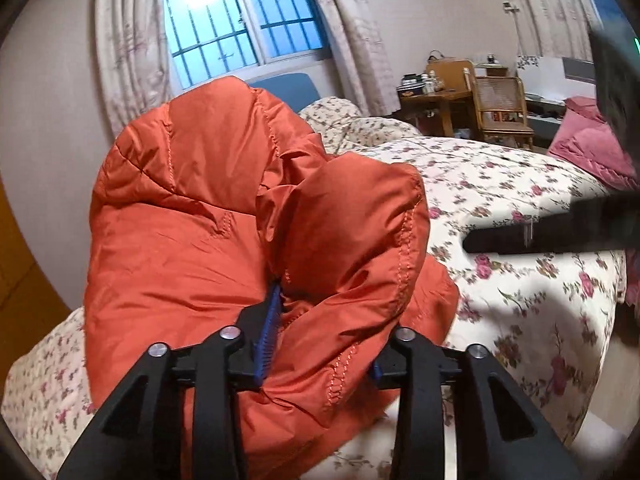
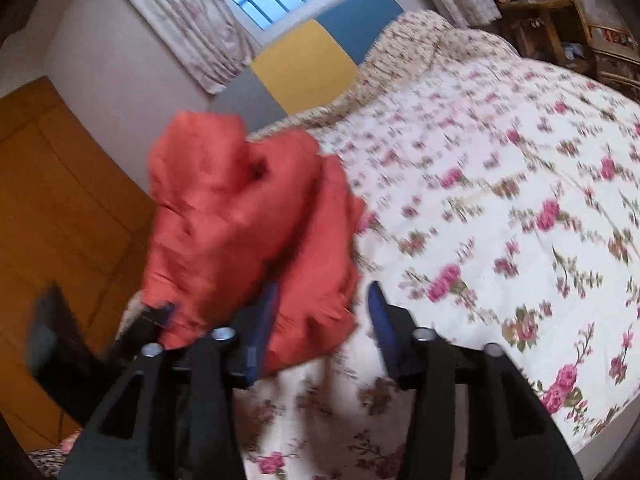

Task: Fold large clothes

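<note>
Orange puffer jacket sits bunched in a puffy heap on the bed, on the floral bedspread, near the bed's near-left corner; headboard with grey, yellow and blue panels stands behind the jacket. Left claw is right at the jacket's near edge, jaws parted, a fold of orange fabric bulging between them; the blue ribbed pad on one finger lies against the fabric, the other pad is mostly hidden by the jacket, so whether both press cannot be told for sure, looks loose. Right claw is at the jacket's right edge, jaws well apart, left blue pad touching or just beside the jacket's hem, right pad over bare bedspread, nothing clamped. Right wrist view is motion-blurred. In the left wrist view the right claw's black finger shows as a dark bar over the bedspread, to the right of the jacket and apart from it. In the right wrist view the left claw shows as a black shape at the jacket's lower left. Beyond the jacket: barred window, pale curtains. Far right of the jacket: wooden chair, small cluttered table, pink bedding at the bed's far side. Wooden cabinet left of the jacket.
</note>
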Tool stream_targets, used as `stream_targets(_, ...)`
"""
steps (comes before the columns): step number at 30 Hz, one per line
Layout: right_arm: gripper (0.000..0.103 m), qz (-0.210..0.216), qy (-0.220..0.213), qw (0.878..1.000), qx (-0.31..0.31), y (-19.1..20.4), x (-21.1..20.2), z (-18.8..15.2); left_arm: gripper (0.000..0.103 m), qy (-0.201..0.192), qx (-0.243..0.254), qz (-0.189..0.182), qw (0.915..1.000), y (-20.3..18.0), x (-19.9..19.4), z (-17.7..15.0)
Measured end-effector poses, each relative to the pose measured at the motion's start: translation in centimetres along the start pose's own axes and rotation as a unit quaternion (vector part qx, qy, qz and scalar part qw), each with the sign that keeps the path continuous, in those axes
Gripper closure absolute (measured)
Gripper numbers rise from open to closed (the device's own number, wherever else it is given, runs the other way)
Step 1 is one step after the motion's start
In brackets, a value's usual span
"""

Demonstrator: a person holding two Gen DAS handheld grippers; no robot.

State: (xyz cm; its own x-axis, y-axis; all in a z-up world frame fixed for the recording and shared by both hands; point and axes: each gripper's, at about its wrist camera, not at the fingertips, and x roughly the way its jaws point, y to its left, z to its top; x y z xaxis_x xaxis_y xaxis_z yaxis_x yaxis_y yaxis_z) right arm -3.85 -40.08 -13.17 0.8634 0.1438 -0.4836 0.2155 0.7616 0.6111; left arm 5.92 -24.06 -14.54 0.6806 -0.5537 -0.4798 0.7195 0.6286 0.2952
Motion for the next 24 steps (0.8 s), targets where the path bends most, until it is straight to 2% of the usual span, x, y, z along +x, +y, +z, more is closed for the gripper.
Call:
stream_targets(3, 0.049, 0.042, -0.009, 0.999, -0.019, 1.6, -0.9, 1.1, 0.057, -0.01, -0.003, -0.016, 0.9998, -0.3, -0.6, -0.6)
stream_targets(5, 0.049, 0.062, 0.002, 0.998, -0.034, 2.9, -0.6, 1.7, 0.053, -0.017, -0.005, -0.029, 0.9994, -0.3, -1.1, -0.9)
stream_targets(8, 0.05, 0.06, 0.034, 0.996, -0.056, 4.4, 0.6, 1.9, 0.049, -0.024, -0.001, -0.036, 0.9991, -0.4, -1.8, -1.4)
stream_targets(9, 0.06, 0.053, 0.049, 0.995, -0.067, 5.0, 1.3, 1.9, 0.049, -0.023, 0.002, -0.038, 0.999, -0.4, -2.0, -1.5)
stream_targets(10, 0.077, 0.046, 0.058, 0.994, -0.077, 5.4, 1.9, 1.8, 0.049, -0.023, 0.002, -0.042, 0.9989, -0.5, -2.3, -1.6)
stream_targets(13, 0.092, 0.013, 0.07, 0.995, -0.075, 4.9, 3.1, 1.5, 0.049, -0.03, -0.014, -0.059, 0.9977, 0.4, -3.8, -1.8)
stream_targets(15, 0.093, -0.019, 0.073, 0.995, -0.063, 3.4, 3.6, 1.1, 0.049, -0.041, -0.037, -0.061, 0.9966, 1.4, -5.2, -2.0)
stream_targets(18, 0.093, -0.022, 0.091, 0.995, -0.026, 0.7, 5.0, 0.0, 0.049, -0.068, -0.085, -0.033, 0.9935, 4.0, -7.3, -2.3)
stream_targets(20, 0.094, -0.018, 0.09, 0.996, -0.014, -0.2, 5.1, -0.3, 0.049, -0.079, -0.124, 0.015, 0.989, 6.6, -7.7, -2.4)
stream_targets(23, 0.093, -0.023, 0.085, 0.996, -0.022, 0.1, 4.9, -0.3, 0.049, -0.061, -0.191, 0.088, 0.9758, 11.0, -6.4, -2.6)
stream_targets(24, 0.089, -0.025, 0.085, 0.996, -0.026, 0.3, 4.8, -0.2, 0.049, -0.046, -0.232, 0.105, 0.966, 13.1, -5.6, -2.7)
